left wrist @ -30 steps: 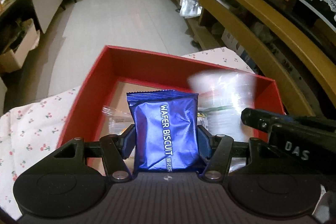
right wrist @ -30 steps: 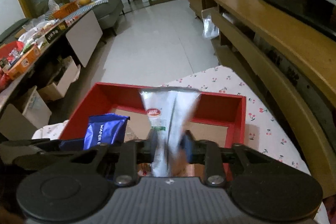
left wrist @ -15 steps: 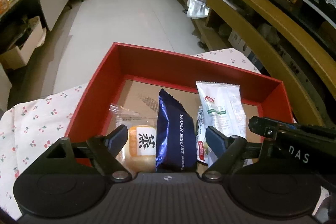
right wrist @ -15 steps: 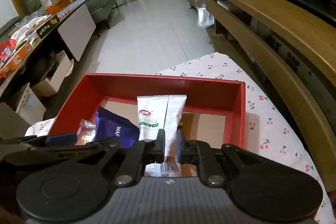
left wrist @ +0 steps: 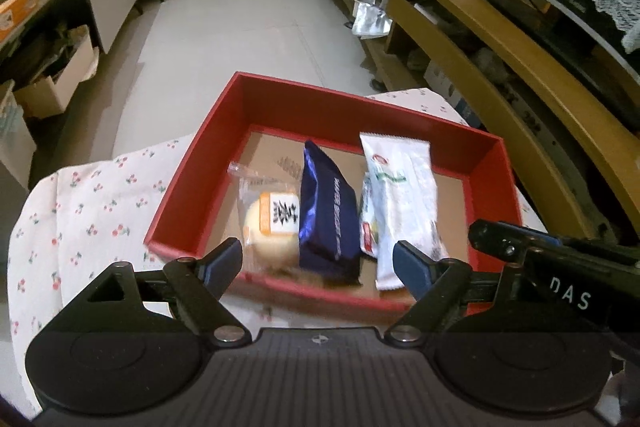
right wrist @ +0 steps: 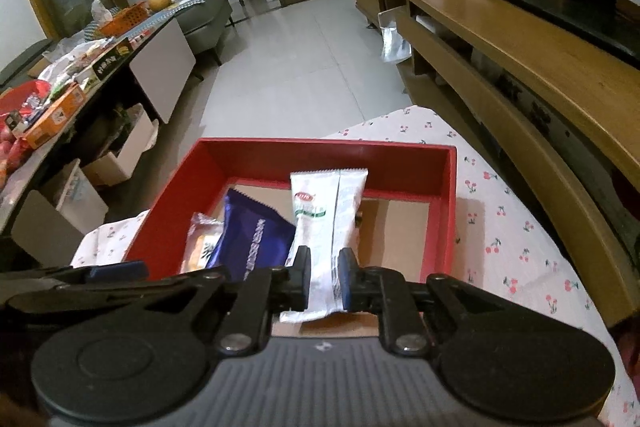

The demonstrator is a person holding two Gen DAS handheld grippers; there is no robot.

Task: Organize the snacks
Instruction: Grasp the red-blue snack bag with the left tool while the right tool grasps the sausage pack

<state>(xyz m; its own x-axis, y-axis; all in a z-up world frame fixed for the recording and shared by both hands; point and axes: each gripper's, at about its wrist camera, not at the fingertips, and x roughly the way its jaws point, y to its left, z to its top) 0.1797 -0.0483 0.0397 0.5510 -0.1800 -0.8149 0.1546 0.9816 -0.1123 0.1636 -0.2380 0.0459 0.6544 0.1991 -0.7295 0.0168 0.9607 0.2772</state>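
Presently, left wrist view: left gripper (left wrist: 318, 261) wide, nothing gripped; blue wafer packet (left wrist: 328, 211) ahead in red box (left wrist: 360, 109), beside bun (left wrist: 274, 227). Right wrist view: right gripper (right wrist: 324, 277) narrow, jaws opening around white packet (right wrist: 326, 227); best lifted straight clear.

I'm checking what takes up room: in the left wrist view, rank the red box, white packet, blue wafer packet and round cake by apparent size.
1. red box
2. white packet and blue wafer packet: look alike in size, so unranked
3. round cake, though the near gripper finger hides part of it
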